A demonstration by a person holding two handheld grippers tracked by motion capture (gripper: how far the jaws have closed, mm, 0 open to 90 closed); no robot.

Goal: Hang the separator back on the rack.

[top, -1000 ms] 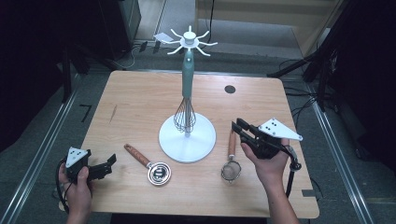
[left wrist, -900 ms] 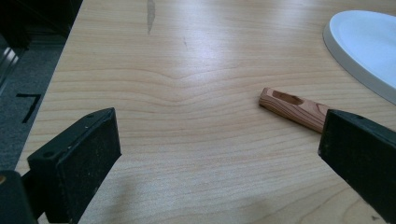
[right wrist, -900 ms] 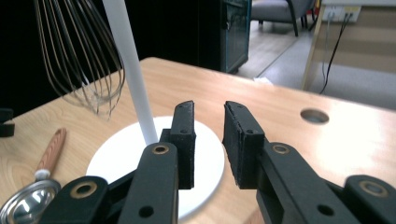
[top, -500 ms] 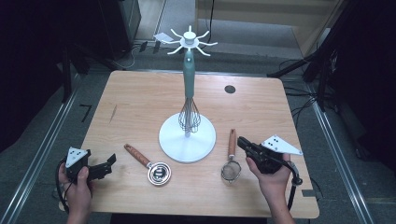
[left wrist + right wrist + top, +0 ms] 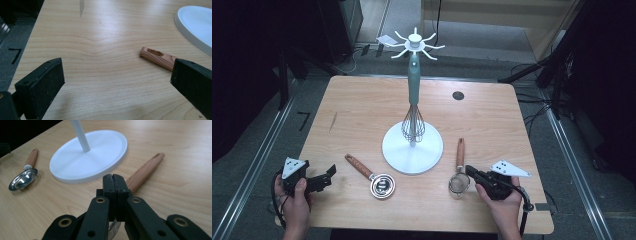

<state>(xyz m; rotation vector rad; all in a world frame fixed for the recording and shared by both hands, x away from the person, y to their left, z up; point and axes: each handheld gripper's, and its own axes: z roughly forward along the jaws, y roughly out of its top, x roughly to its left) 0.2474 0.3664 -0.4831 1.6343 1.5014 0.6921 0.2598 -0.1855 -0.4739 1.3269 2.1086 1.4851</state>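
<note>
Dropping from its raised position of a second ago, the right gripper (image 5: 474, 173) now sits low at the table's near edge, jaws pressed together with nothing visibly between them, tips over the small strainer (image 5: 459, 183). The strainer's metal bowl lies directly under the jaws; its wooden handle (image 5: 145, 172) runs ahead of them, beside the white stand base (image 5: 90, 155). The piece looks light and rigid, its mesh bowl probably easy to dent and slick, so the wooden handle seems the safer hold. A whisk (image 5: 413, 122) hangs on the stand. The left gripper (image 5: 326, 175), jaws wide apart and empty, rests well off to the other side, a wood-handled measuring spoon (image 5: 372, 176) just ahead of it. The wooden table (image 5: 362, 105) is smooth and level, dark floor around it.
</note>
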